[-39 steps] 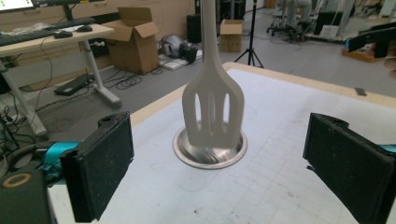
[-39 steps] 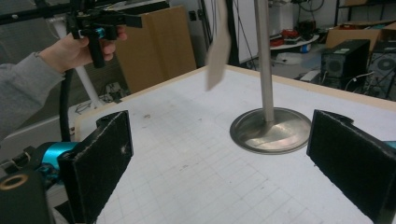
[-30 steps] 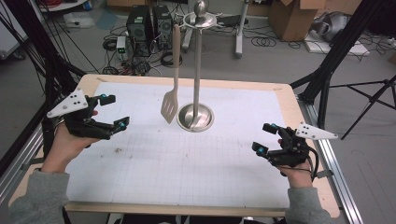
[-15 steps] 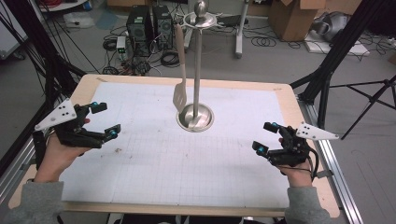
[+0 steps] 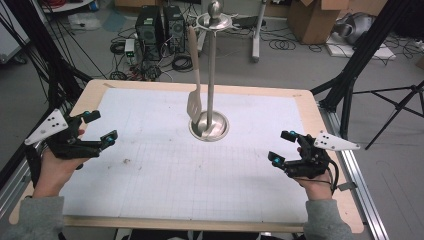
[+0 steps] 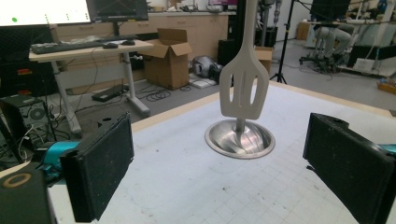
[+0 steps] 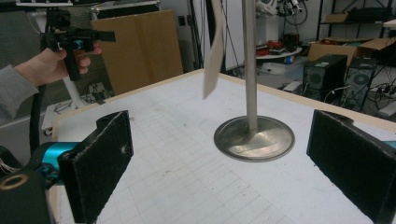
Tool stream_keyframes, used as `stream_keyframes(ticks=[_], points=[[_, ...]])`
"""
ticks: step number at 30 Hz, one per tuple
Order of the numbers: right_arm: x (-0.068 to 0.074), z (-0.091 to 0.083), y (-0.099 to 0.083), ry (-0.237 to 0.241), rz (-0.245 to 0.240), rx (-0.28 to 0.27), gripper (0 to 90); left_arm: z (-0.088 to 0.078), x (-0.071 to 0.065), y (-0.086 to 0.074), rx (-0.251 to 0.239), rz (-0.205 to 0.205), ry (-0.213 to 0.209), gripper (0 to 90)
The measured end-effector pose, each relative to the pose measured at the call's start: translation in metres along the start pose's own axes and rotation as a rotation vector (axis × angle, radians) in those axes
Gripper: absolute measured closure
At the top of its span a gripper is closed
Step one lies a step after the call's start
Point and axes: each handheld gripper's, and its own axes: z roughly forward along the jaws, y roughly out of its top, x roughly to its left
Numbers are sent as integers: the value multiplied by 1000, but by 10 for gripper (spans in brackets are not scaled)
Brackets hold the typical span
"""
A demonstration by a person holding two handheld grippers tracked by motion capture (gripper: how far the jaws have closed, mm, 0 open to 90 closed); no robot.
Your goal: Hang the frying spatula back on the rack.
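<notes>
Surface (image 5: 150, 200): white gridded sheet, wooden border. Metal stand (image 5: 211, 75) upright at centre, round base on sheet. Slotted spatula (image 5: 194, 102) hangs from stand top, blade just above base, at stand's 9 o'clock. Left hand-held gripper (image 5: 98, 127) at 9 o'clock edge, jaws apart, empty. Right hand-held gripper (image 5: 281, 146) at 4 o'clock, jaws apart, empty.

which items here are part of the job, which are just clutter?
In the job:
- spatula, hanging from the metal stand
- left tongs, open
- right tongs, open

Lying about:
- computer towers on the floor beyond the table
- cardboard boxes
- loose cables
- tripod legs at the right
</notes>
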Motion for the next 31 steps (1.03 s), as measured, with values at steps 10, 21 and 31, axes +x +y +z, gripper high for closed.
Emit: stream_keyframes(ticks=[10,21,31], points=[[-1,0,-2,-43,-17,3,60,-13,6,-8,4,-1,68,91],[-8,-4,-4,-95,-14,-19,60,-31,12,-16,42,13,142,91],[-12,-8,-7,-136,3,-49,60,-36,16,-22,7,-31,204,91]])
